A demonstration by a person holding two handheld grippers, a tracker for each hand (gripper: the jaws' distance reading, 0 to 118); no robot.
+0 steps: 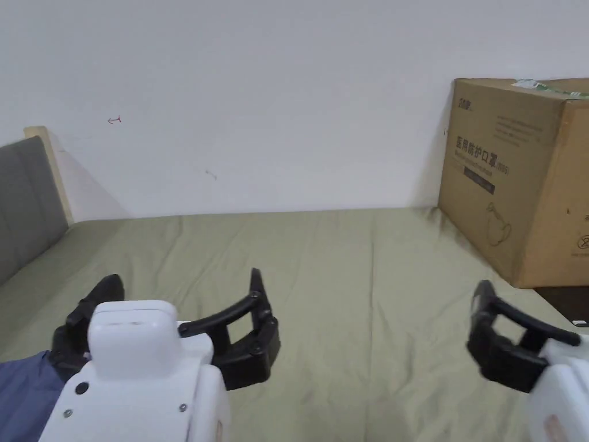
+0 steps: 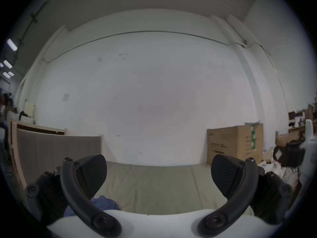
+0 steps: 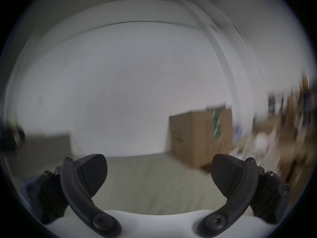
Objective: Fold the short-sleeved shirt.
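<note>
Olive-green sheeting covered the bed (image 1: 345, 259) where a person held two tools level above the mattress, neither gripping anything. The left tool (image 1: 184, 299) hovered with its jaws spread wide, and the right tool (image 1: 489, 322) was likewise parted, as its own view confirmed despite motion blur. The blue short-sleeved shirt (image 1: 23, 391) lay bunched at the near left corner of the bed, just beside and partly under the left tool; in the left gripper view a crumpled fold of it (image 2: 103, 203) showed below the left jaw. Both tools appeared raised and empty because the fold had not yet begun, and the garment would likely first need to be pulled toward the middle and spread flat. Open mattress stretched ahead to the white wall (image 1: 259, 103), giving ample room for laying the shirt out. A grey padded headboard (image 1: 26, 195) bounded the left edge, while a cardboard box (image 1: 517, 178) stood at the far right corner, narrowing that side.
</note>
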